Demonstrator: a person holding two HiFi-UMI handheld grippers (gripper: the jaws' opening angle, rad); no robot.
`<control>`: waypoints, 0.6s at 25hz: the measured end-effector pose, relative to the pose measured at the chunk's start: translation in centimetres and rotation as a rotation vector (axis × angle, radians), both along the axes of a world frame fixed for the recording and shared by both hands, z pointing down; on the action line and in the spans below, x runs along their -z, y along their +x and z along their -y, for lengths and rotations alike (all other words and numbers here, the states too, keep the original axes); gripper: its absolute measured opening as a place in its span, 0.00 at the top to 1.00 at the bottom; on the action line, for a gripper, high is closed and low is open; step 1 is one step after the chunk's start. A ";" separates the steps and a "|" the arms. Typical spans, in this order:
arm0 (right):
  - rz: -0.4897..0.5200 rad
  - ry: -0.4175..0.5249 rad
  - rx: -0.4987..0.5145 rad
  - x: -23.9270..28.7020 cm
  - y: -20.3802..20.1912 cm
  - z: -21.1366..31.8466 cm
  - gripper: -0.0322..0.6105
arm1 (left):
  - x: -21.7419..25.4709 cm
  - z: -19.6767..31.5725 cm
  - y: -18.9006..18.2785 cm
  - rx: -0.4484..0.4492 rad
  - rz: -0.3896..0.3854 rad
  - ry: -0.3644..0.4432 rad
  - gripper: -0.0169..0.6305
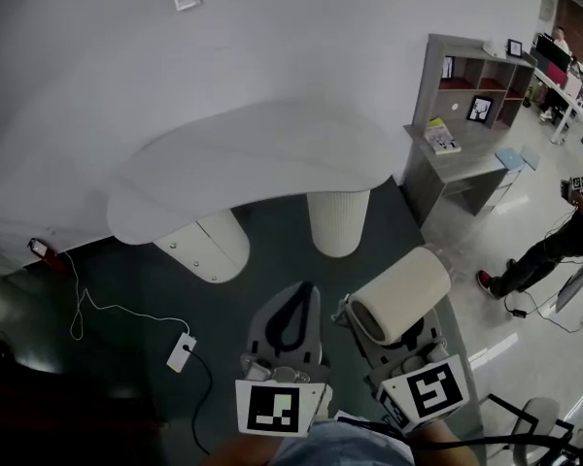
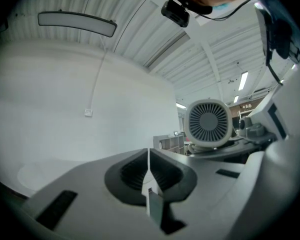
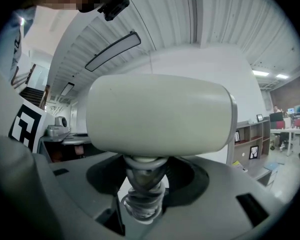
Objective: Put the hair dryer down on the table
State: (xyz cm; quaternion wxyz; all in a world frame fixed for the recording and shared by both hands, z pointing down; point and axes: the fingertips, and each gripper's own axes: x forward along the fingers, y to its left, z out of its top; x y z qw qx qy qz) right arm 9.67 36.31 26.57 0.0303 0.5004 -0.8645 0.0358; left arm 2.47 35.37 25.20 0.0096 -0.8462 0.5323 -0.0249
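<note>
A cream hair dryer (image 1: 400, 294) with a short round barrel sits in my right gripper (image 1: 369, 333), low in the head view, in front of the white table (image 1: 253, 163) and not over it. In the right gripper view the barrel (image 3: 155, 111) lies crosswise above the jaws, which are shut on its handle (image 3: 142, 194) with the cord wound round it. My left gripper (image 1: 293, 294) is beside it on the left, shut and empty, its two jaws meeting in a seam (image 2: 149, 164). From there the hair dryer's rear grille (image 2: 208, 124) shows at the right.
The table stands on two thick ribbed legs (image 1: 337, 221) against a white wall. A grey shelf unit (image 1: 476, 95) with books and frames stands at its right. A power strip (image 1: 181, 350) and cable lie on the dark floor at left. A person (image 1: 544, 250) stands at far right.
</note>
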 end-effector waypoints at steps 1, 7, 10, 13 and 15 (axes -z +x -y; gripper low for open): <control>0.001 0.003 -0.003 0.2 -0.4 1.4 0.61 | 0.1 1.4 -0.5 -0.003 0.001 -0.001 0.95; -0.007 0.020 -0.036 1.4 -3.0 8.2 0.61 | 1.1 8.5 -3.2 -0.030 -0.015 0.015 0.95; -0.016 0.033 -0.057 2.2 -3.6 10.8 0.61 | 1.6 11.3 -4.2 -0.039 -0.026 0.025 0.95; -0.032 0.037 -0.069 2.5 -3.8 12.6 0.61 | 2.0 13.4 -4.7 -0.049 -0.037 0.040 0.95; -0.043 0.040 -0.078 2.7 -3.9 13.6 0.61 | 2.1 14.4 -4.7 -0.058 -0.046 0.045 0.95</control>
